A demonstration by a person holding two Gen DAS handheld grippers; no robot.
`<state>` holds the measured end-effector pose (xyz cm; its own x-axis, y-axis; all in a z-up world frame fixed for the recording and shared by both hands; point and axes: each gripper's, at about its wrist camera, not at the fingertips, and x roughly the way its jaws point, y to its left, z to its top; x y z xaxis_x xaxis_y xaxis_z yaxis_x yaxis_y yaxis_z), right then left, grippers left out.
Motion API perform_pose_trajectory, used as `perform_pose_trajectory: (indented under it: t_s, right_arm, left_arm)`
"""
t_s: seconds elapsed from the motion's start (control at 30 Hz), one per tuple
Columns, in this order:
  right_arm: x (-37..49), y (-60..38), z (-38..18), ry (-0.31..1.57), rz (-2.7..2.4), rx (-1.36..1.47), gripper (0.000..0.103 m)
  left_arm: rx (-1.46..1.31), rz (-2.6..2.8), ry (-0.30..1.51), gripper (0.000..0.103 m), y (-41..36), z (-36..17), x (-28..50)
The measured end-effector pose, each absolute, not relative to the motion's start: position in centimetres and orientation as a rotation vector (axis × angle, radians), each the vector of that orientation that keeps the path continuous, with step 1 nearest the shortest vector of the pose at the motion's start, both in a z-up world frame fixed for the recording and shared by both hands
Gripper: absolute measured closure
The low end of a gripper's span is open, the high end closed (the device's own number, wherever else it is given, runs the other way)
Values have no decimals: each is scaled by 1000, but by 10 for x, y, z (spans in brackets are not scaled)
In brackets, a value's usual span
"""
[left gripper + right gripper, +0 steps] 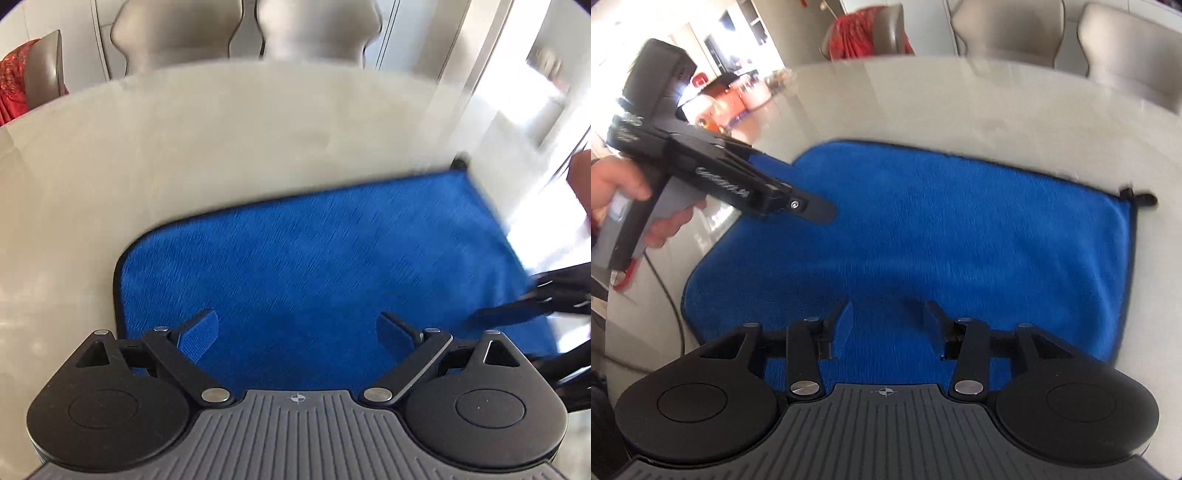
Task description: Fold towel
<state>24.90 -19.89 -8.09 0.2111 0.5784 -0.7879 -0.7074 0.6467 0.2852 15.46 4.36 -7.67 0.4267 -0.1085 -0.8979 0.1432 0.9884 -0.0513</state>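
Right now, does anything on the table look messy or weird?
Nothing much. The blue towel lies flat on the table, no bunching or spills. Its small black loop sticks out at one corner, which looks normal.

Pale glossy table with chairs and clutter behind it

Beyond the far edge of the table stand two grey-beige chairs, close side by side; a third chair at the far left corner has a red patterned cloth draped over it. Past the table's left edge, orange and red containers sit blurred in the background. A thin cable trails across the table's near left part.
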Motion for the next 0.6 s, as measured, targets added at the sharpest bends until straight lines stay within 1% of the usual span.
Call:
perform_pose_trajectory:
  t_s: [0.07,0.1,0.23,0.4,0.5,0.57,0.6]
  right_arm:
    - [238,-213,-81,1028,879,-147,58]
    - [231,-220,-81,1029,871,-146,58]
    - [206,-246,-78,1074,809,-116,58]
    - [187,-253,-74,1119,730,-94,57]
    - [185,-251,-71,1133,682,-34,55]
    - [184,-241,-70,1106,695,18,51]
    - [184,-237,-73,1107,705,17,43]
  left_arm:
    - [82,-165,1118,6,41,-80,148]
    - [92,-168,1125,3,42,-81,142]
    - [93,-167,1138,3,52,-79,127]
    - [10,-123,1139,3,66,-74,121]
    - [-60,-144,1121,3,71,-67,109]
    - [-65,-175,1132,3,68,-67,104]
    - [-43,-176,1141,3,65,-71,102]
